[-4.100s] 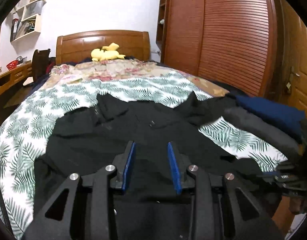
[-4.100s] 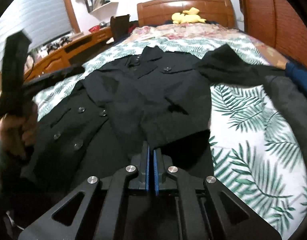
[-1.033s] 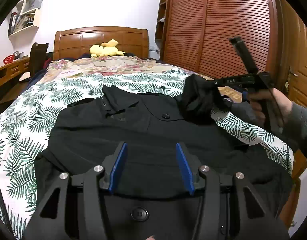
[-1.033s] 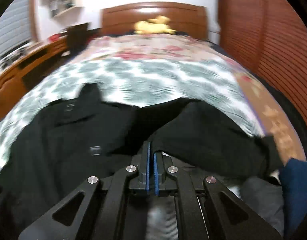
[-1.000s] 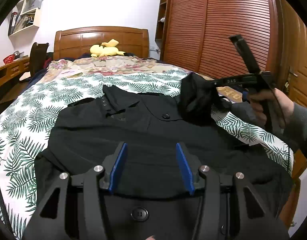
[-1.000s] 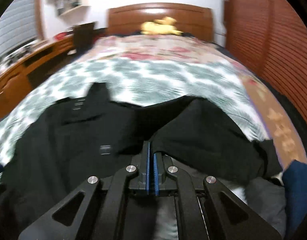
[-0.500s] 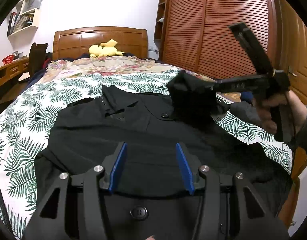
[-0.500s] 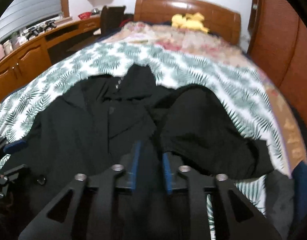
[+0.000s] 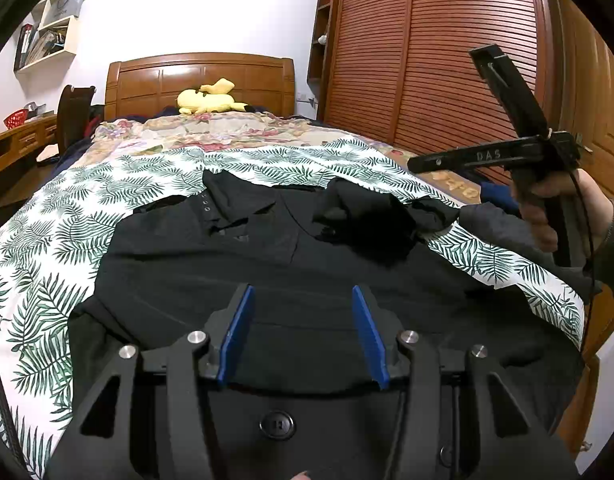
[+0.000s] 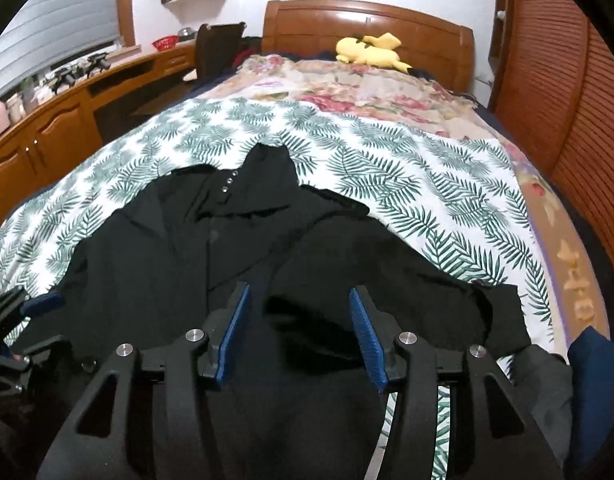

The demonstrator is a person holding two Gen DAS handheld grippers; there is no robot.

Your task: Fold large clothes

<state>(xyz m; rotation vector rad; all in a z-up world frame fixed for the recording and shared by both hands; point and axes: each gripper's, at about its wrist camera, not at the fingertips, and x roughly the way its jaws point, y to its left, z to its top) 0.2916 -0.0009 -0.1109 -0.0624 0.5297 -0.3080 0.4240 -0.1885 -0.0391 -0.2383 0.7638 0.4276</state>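
A black buttoned coat (image 9: 267, 272) lies spread front-up on the palm-leaf bedspread (image 9: 67, 216), collar toward the headboard. Its right sleeve (image 9: 367, 220) lies bunched across the chest, free of any grip. My left gripper (image 9: 301, 292) hovers open over the coat's lower front with only flat cloth below its blue pads. In the right wrist view the right gripper (image 10: 299, 288) is above the folded sleeve (image 10: 367, 264); its jaws are opening and nothing is pinched between them. A hand (image 9: 547, 208) holds that gripper up at the bed's right side.
A yellow plush toy (image 9: 207, 98) lies by the wooden headboard (image 9: 199, 76). Louvred wardrobe doors (image 9: 447, 60) run along the right. A wooden desk (image 10: 67, 120) and a chair (image 10: 219, 44) stand on the left. Dark blue and grey clothes (image 10: 595, 368) sit at the bed's right edge.
The right gripper carried the sleeve inward over the coat, opened and let it drop onto the chest, then drew back up and to the right. The left gripper stayed still.
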